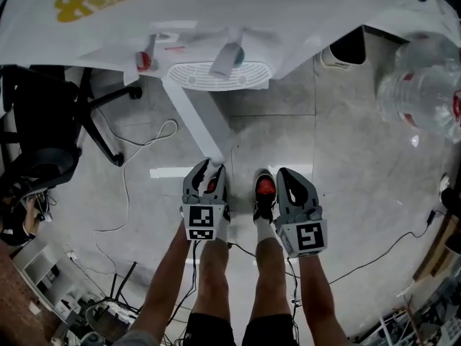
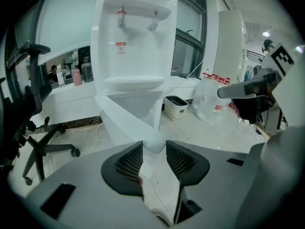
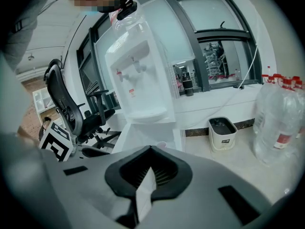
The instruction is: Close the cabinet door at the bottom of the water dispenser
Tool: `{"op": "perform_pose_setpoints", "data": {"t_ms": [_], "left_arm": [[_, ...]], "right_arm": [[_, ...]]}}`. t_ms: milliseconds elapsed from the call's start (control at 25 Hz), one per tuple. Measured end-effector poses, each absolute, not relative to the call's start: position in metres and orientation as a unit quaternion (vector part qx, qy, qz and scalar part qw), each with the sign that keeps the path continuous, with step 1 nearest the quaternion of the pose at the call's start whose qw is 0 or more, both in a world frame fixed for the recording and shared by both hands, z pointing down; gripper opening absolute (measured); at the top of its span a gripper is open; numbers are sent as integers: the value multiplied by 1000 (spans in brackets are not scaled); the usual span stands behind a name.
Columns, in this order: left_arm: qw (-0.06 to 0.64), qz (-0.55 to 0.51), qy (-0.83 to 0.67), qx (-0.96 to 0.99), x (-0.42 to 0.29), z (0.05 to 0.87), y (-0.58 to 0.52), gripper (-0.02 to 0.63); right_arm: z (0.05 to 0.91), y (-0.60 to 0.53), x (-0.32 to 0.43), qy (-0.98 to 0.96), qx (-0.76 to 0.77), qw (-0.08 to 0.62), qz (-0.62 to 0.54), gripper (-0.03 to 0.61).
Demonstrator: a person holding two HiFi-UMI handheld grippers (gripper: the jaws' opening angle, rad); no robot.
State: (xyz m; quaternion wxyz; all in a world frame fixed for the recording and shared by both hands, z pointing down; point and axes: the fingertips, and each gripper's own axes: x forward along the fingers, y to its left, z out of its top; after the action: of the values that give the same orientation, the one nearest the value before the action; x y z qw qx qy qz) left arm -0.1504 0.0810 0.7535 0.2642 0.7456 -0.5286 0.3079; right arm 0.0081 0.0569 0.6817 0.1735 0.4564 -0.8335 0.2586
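Observation:
The white water dispenser (image 1: 216,74) (image 2: 133,42) (image 3: 138,80) stands ahead of me. Its bottom cabinet door (image 1: 198,117) (image 2: 126,120) (image 3: 143,135) is swung wide open and points at my feet. My left gripper (image 1: 209,170) (image 2: 151,146) has its jaws apart at the door's free edge, which sits between the fingertips; whether the pads touch it I cannot tell. To the right of the door, my right gripper (image 1: 284,173) (image 3: 151,148) hangs shut and holds nothing.
A black office chair (image 1: 43,135) (image 2: 24,128) stands left of the dispenser. Large water bottles (image 1: 425,92) (image 3: 279,123) and a small white bin (image 1: 349,49) (image 2: 177,106) (image 3: 222,132) are to the right. Cables (image 1: 137,164) trail over the floor.

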Motion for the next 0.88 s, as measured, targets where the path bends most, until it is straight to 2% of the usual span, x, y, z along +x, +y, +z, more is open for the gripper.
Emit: {"op": "perform_pose_setpoints", "data": {"t_ms": [880], "left_arm": [[240,298,-523,762,-92,755,33,143]], "right_arm": [[697,39,63,-811,505,134,264,12]]}}
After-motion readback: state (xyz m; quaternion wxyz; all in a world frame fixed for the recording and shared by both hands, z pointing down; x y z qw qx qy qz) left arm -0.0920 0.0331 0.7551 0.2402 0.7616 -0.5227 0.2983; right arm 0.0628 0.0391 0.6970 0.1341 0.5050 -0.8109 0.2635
